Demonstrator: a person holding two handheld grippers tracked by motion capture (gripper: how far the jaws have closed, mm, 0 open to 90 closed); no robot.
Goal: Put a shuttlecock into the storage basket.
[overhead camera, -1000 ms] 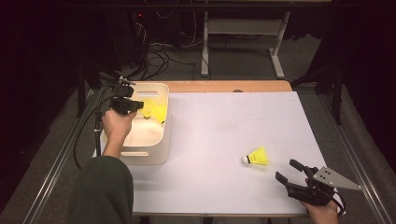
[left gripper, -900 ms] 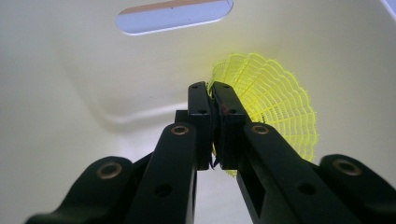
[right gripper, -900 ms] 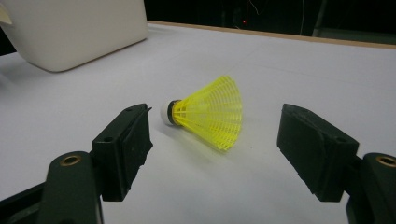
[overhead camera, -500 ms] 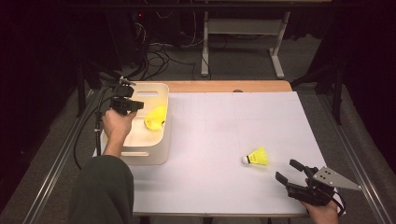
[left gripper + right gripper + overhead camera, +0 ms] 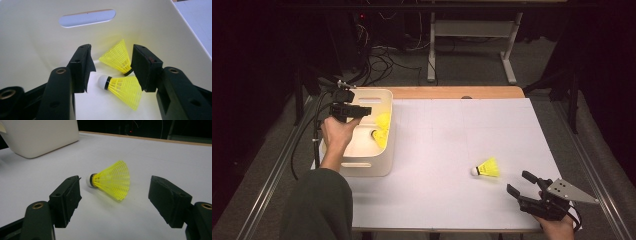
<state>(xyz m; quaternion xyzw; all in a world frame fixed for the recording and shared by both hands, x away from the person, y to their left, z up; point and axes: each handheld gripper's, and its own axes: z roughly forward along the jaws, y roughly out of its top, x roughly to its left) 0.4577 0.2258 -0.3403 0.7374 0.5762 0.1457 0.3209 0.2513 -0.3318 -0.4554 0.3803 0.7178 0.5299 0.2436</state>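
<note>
Yellow mesh shuttlecock [image 5: 122,88] lies sideways in the bin [image 5: 37,45], white cork left; my left gripper [image 5: 111,67] just opened, holding nothing.

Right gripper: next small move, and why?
Probably ease the right gripper forward until its open jaws straddle the yellow shuttlecock on the table, then close. It lies on its side just ahead of the jaws, untouched. The left gripper has just been opening over the white bin, where two shuttlecocks lie loose, so this one looks next to go in.
</note>
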